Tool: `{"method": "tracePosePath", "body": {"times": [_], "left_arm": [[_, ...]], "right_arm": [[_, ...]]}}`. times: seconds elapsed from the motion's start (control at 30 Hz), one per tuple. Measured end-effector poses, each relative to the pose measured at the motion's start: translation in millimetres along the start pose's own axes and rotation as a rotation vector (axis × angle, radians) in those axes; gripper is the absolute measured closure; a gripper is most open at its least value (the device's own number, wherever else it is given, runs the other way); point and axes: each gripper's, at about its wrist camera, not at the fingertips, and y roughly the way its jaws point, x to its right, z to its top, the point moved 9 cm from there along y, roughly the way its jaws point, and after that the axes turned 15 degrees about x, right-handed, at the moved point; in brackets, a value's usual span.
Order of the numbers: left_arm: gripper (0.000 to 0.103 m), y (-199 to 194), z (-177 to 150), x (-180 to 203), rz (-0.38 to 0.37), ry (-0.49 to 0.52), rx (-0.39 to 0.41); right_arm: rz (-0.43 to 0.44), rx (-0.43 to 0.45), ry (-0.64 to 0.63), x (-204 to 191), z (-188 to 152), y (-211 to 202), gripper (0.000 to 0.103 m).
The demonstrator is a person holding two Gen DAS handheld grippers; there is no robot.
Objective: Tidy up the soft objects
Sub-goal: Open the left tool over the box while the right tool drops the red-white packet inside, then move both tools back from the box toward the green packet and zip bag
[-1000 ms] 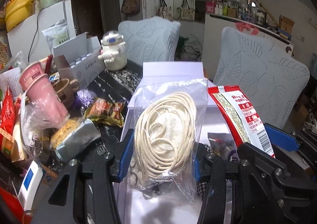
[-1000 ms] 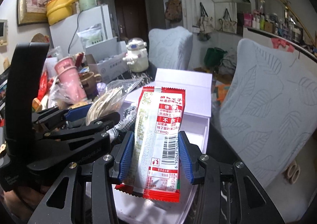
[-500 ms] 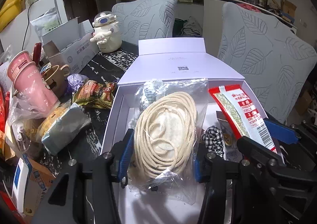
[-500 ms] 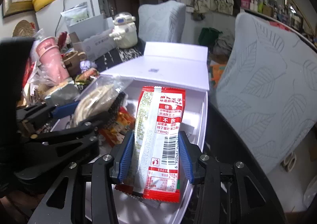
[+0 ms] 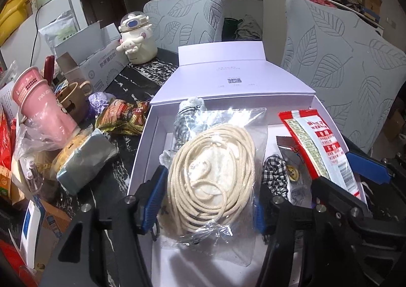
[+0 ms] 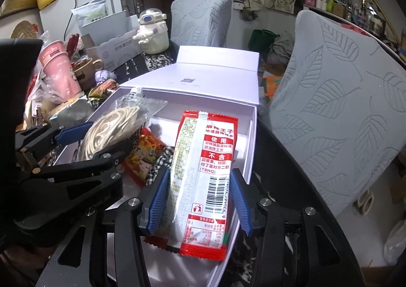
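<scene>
Left wrist view
Your left gripper (image 5: 208,200): its jaws have just been opening; the blue pads now stand off both sides of the bag between them, no longer pressing it.
Bag of cream cord (image 5: 215,180): a clear plastic bag with a coil of cord inside, lying between your left pads over the open white box (image 5: 144,139).
Box contents: a black-and-white checked fabric piece (image 5: 275,177) lies right of the bag; a striped fabric item (image 5: 186,119) shows behind it.
Red snack packet (image 5: 322,149): at the right of the box, with your right gripper's blue pad (image 5: 368,167) beside it.
Table left of the box: a foil snack wrapper (image 5: 124,116), a pink cup (image 5: 40,106) and a white character jar (image 5: 137,40).

Right wrist view
Your right gripper (image 6: 200,200): its jaws have just been opening; narrow gaps show between the pads and the red snack packet (image 6: 205,172), so the grip looks released.
Packet's place: upright between the pads, over the box's right side, near the wall (image 6: 251,144).
Your left gripper (image 6: 83,142): at the left, over the box, with the cord bag (image 6: 114,124) between its fingers.
</scene>
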Motion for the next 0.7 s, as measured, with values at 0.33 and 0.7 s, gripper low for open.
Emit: {"method": "tracePosePath", "body": {"times": [0.33, 0.7], "left_arm": [[0.031, -20.0, 6.3, -1.0, -0.005, -0.046, 0.016], [0.031, -87.0, 51.0, 3.1, 0.002, -0.032, 0.155]], "right_arm": [[-0.025, 0.067, -0.018, 6.0, 20.4, -31.6, 0.053], [-0.045, 0.179, -0.009, 11.1, 53.6, -92.2, 0.053]]}}
